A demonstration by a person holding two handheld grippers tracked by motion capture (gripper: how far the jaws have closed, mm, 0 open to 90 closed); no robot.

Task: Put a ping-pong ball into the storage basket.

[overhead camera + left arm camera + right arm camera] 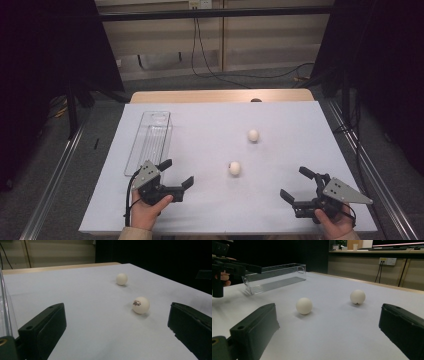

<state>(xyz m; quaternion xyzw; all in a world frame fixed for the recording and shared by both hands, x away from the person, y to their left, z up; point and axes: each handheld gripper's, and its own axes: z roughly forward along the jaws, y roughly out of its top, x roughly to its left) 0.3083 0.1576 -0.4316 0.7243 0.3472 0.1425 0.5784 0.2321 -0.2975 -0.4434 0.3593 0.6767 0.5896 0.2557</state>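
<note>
Two white ping-pong balls lie on the white sheet: the near ball (234, 168) (141, 305) (304, 306) at the centre and the far ball (253, 135) (121, 279) (357, 296) beyond it. A clear plastic tray (149, 142) (274, 277) stands empty at the left. My left gripper (176, 172) (117, 332) is open near the front left, just below the tray's near end, jaws aimed toward the near ball. My right gripper (297, 184) (328, 335) is open at the front right, holding nothing. Both are a short way from the balls.
The white sheet (210, 125) covers most of the wooden table (220, 95). Metal rails (55, 170) run along both sides. Dark curtains flank the table, and cables hang on the wall behind.
</note>
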